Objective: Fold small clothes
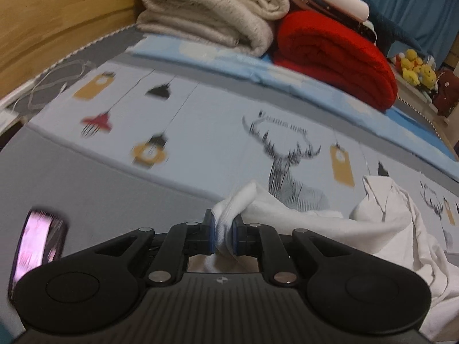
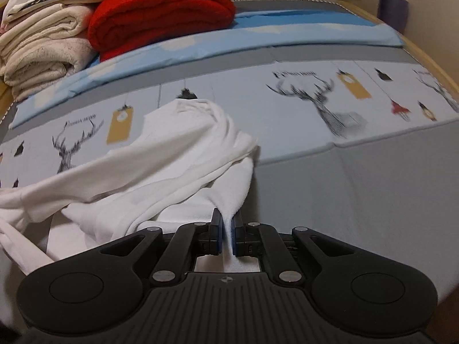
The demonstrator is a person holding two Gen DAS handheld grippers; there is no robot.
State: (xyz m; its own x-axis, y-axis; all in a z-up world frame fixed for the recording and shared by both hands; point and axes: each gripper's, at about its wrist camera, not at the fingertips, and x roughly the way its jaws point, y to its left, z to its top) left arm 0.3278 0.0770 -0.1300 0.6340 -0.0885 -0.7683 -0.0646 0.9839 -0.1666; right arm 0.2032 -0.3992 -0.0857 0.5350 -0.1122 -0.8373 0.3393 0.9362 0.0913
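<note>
Left gripper (image 1: 223, 230) pinches bunched white garment (image 1: 330, 218) edge; right gripper (image 2: 228, 233) pinches other edge. Garment sags between them over bed (image 2: 358, 189), long axis probably gripper-to-gripper; blur hides detail.

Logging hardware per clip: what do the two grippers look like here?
Both look identical: the left gripper and right gripper have matte black ribbed bodies, round side lobes, black linkage arms with silver pivot pins, blue finger pads and a small crosshair mark. No cables or sleeves visible.
</note>
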